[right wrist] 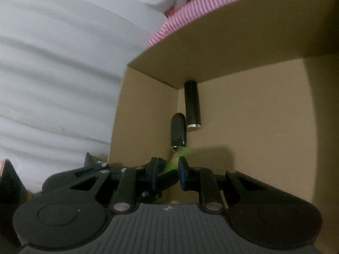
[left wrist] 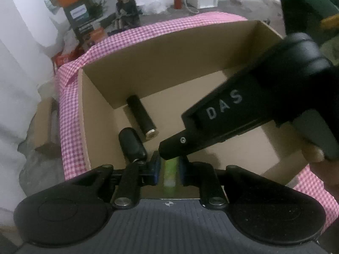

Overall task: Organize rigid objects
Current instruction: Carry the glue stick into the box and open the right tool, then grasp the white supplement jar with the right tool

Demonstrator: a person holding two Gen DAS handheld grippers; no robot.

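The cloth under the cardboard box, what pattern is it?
Pink and white gingham cloth, clearest in the left wrist view.

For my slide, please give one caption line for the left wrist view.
Left gripper holds a green object over a cardboard box containing two black cylinders.

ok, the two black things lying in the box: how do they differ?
The cylinder is longer, straight-sided, with a flat metal end cap; the fob is shorter, rounded, with a small ring at its near end. The cylinder lies nearer the corner of the box, the fob nearer the cameras. Both are black and lying flat.
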